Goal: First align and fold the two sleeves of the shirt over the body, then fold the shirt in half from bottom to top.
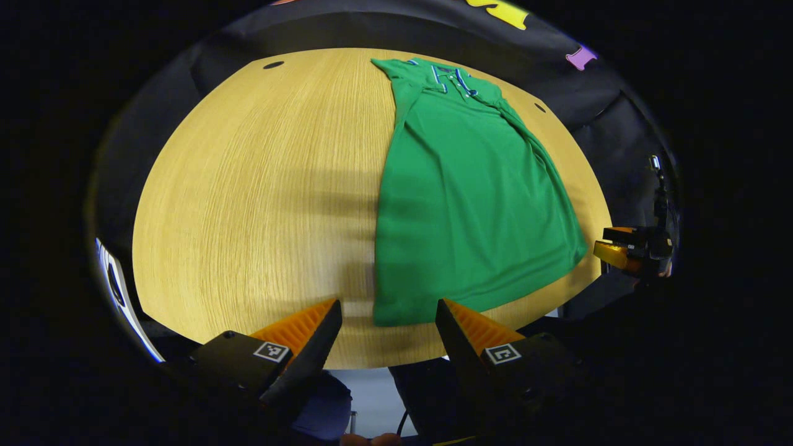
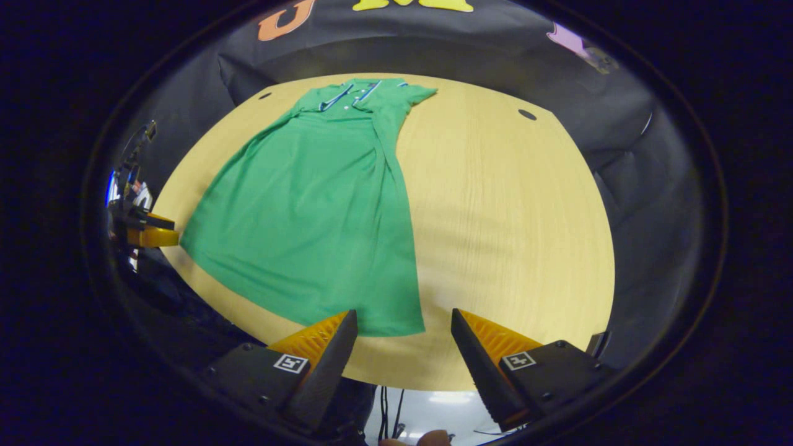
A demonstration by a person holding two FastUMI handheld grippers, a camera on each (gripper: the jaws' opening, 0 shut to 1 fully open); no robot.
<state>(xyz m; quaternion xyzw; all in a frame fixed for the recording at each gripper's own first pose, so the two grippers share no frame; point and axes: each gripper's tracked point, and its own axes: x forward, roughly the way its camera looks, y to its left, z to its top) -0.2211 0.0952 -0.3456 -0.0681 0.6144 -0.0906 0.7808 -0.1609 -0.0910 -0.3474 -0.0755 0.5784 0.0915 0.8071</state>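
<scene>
Hovering at the near table edge, the left gripper (image 1: 388, 322) holds its fingers spread wide with nothing between them in the left gripper view. The green shirt (image 1: 471, 198) lies flat on the wooden table (image 1: 260, 198), hem corner just past the fingertips, collar at 12 o'clock. Bare wood runs toward 9 o'clock. The right gripper (image 1: 626, 251) sits at 3 o'clock, off the table edge.

Over in the right gripper view, the right gripper (image 2: 404, 325) is parted too, empty, above the near edge. Shirt stretches toward 11 o'clock; open table at 3 o'clock. The left gripper (image 2: 148, 234) shows at 9 o'clock.
</scene>
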